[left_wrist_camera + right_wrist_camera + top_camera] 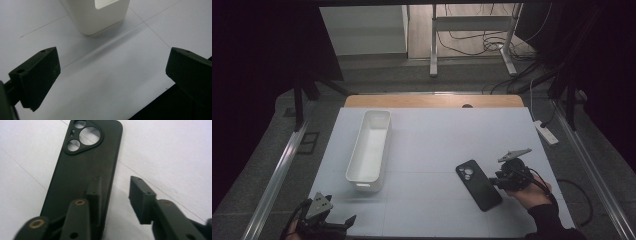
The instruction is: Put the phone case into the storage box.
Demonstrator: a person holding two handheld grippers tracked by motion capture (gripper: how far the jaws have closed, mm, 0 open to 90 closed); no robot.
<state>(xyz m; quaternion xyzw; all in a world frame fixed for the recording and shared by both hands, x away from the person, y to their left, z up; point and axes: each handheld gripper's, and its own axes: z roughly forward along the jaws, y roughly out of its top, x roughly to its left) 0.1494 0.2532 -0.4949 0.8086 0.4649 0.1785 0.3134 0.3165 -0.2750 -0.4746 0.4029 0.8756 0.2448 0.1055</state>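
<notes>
A black phone case (478,185) lies flat on the white table, camera cutouts toward the far side. In the right gripper view the case (82,170) runs up the left half. My right gripper (498,181) sits at the case's right edge, held by a hand in a dark sleeve. It is open (116,185): one jaw hovers over the case, the other over bare table beside it. My left gripper (343,226) rests near the table's front left corner. Its jaws stand wide open (112,75) with nothing between them.
A long white bin (384,150) stands left of centre, its near end (100,17) a short way ahead of the left gripper. A white power strip (546,132) lies off the table's right edge. Metal rails run along both sides.
</notes>
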